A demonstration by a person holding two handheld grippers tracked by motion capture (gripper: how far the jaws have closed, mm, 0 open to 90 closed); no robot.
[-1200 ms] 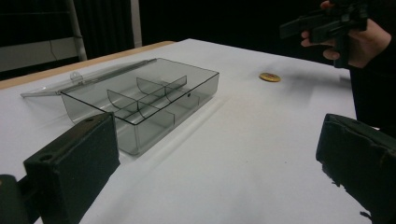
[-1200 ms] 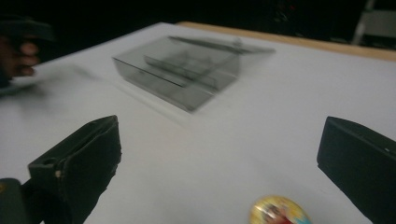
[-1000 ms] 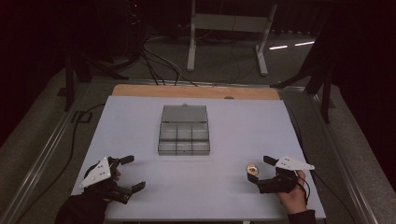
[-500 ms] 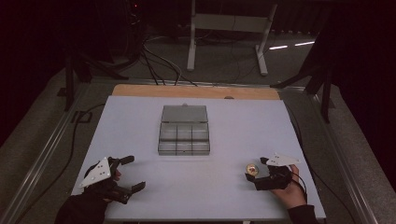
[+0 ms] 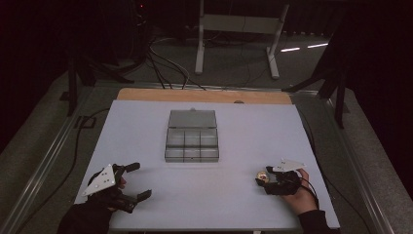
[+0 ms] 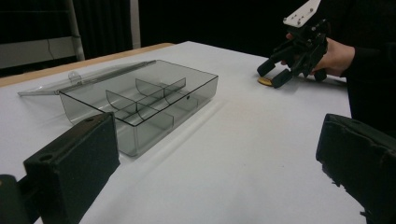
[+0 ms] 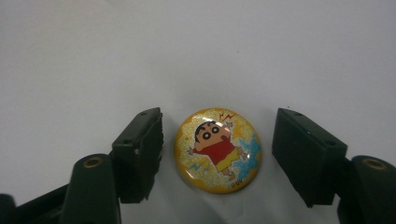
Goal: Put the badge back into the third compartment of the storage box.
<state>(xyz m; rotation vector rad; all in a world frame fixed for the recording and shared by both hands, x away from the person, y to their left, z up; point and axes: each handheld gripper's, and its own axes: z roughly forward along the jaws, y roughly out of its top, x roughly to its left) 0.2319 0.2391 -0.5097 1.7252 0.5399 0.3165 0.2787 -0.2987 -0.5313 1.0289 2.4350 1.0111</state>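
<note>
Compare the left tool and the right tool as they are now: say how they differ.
The left tool has its jaws spread wide with nothing between them, while the right tool has just been closing its jaws around a round cartoon badge, with small gaps on both sides. The left tool sits away from any item; the right tool is down at the badge. Both are hand-held, black, near the front edge of the white table.

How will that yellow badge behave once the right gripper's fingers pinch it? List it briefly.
The badge lies flat on the table, so it is unlikely to roll. Its domed, glossy face suggests it may slip from the fingers, which have just been closing and stand either side without touching it. It looks stiff and probably light.
</note>
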